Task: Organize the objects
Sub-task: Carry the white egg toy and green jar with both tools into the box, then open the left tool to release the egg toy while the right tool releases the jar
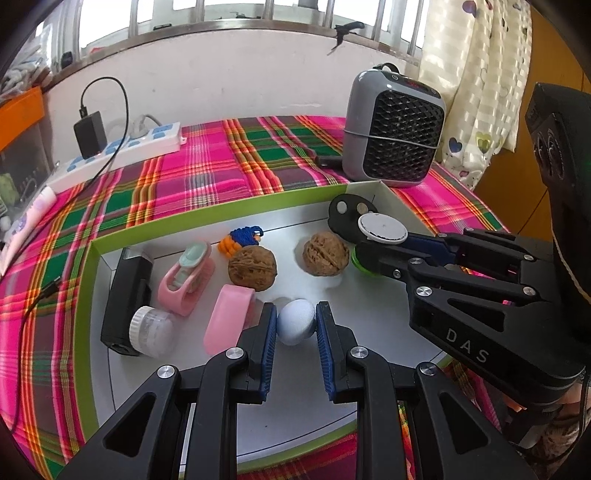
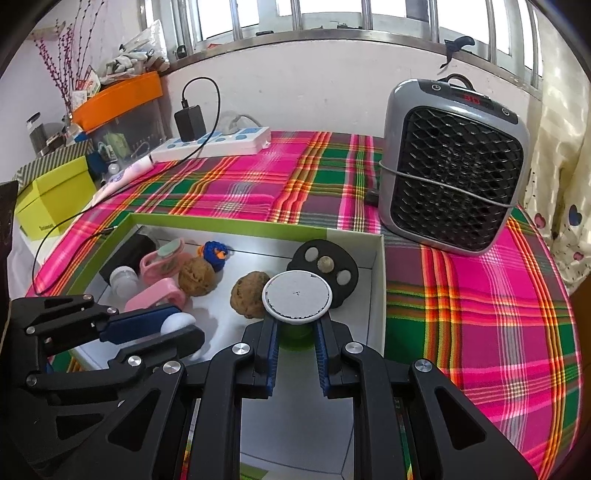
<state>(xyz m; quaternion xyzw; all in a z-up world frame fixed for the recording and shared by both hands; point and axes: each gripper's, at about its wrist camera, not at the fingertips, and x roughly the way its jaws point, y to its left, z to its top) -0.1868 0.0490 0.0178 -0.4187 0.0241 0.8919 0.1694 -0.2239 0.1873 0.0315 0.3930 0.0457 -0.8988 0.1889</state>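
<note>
**Two grippers engaged inside the tray**

Two views cover one green-rimmed tray (image 1: pixel 88 280) on the plaid cloth (image 1: pixel 207 166). Only the right wrist view shows the yellow-green box (image 2: pixel 55 199). The left gripper (image 1: pixel 295 325) pinches the pale blue egg (image 1: pixel 295 322) at the tray floor. The right gripper (image 2: pixel 295 330) clamps the green, white-lidded jar (image 2: pixel 296 297) near two walnuts (image 1: pixel 252 272).

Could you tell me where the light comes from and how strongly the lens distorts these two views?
Left wrist view: daylight from the blown-out window behind; window sill bows strongly. Right wrist view: same backlight, soft shadows in the box; dark vignette at the corners.
</note>
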